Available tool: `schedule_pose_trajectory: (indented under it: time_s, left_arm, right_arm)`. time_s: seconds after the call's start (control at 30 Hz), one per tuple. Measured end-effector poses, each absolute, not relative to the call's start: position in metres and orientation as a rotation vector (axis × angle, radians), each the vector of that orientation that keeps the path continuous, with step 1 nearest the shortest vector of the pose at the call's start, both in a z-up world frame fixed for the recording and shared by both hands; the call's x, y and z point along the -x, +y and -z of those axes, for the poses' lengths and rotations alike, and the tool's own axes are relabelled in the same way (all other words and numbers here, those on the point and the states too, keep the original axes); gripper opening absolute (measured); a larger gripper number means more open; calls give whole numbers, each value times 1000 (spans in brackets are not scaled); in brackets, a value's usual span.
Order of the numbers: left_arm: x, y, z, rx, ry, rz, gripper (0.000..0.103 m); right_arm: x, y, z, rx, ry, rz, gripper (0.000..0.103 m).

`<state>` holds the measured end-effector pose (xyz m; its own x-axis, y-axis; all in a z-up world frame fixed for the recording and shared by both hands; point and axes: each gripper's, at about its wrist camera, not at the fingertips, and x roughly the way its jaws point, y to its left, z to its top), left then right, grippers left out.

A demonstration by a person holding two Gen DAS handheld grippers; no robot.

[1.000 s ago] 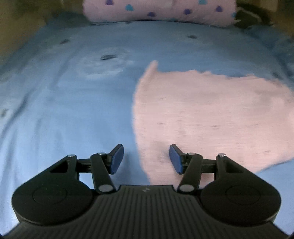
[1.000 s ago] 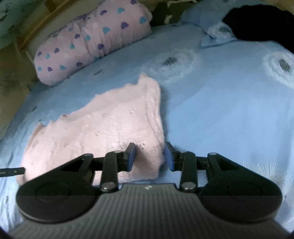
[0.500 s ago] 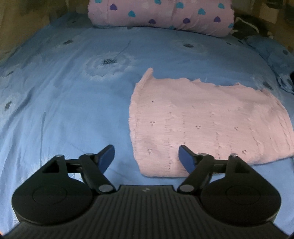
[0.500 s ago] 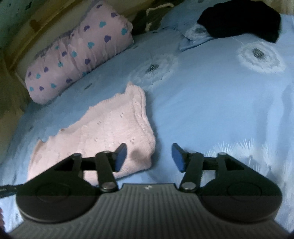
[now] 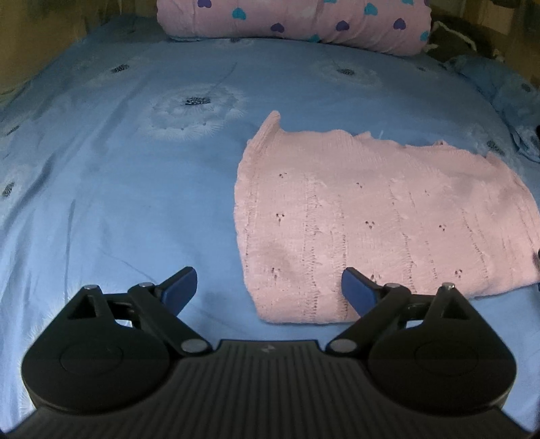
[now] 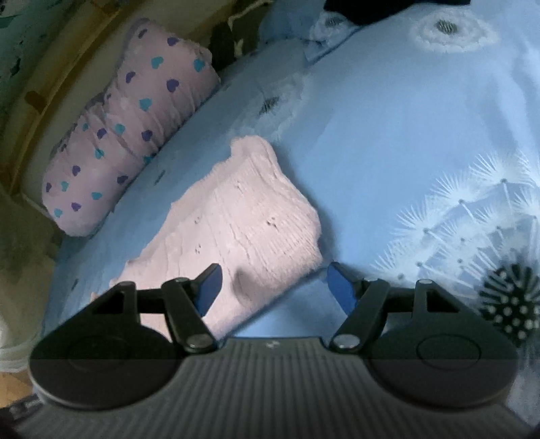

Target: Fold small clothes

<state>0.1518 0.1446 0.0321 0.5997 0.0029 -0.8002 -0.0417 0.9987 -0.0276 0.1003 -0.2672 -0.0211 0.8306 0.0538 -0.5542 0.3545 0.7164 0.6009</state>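
Wider-spread fingers (image 5: 354, 290) over blue bedsheet (image 5: 135, 189)

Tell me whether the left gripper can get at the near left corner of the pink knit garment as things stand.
Probably yes: the left gripper, jaws opening and empty, sits just short of the pink knit garment, which lies flat on the blue bedsheet with nothing between.

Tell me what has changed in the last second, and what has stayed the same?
Both claws let go of the pink sweater. The left claw and the right claw were nearly closed at its near corners; now their jaws are opening and nothing is pinched between them. Both have backed away a little, and the right one has rolled. The sweater stays folded flat on the blue sheet, and the heart pillow is unmoved.
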Motion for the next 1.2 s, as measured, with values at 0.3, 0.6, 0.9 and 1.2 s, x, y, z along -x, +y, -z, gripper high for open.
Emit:
schedule_pose_trajectory:
  time_s: [0.3,0.6,0.9,1.2]
  left_arm:
    - [-161,153,-15,107,972,4,96]
    - [-167,158,-6,169,994,6,99]
    - [-166,152,-5,132,976,6,100]
    - [-168,149,-3,121,971,2,101]
  right_arm:
    - [-112,-257,29,-787,472,219,81]
    - [-102,-242,24,-880,495,172,81]
    - [-115,-251,37,-941,385,197,81]
    - [-126,-255,45,-976,330,236,72]
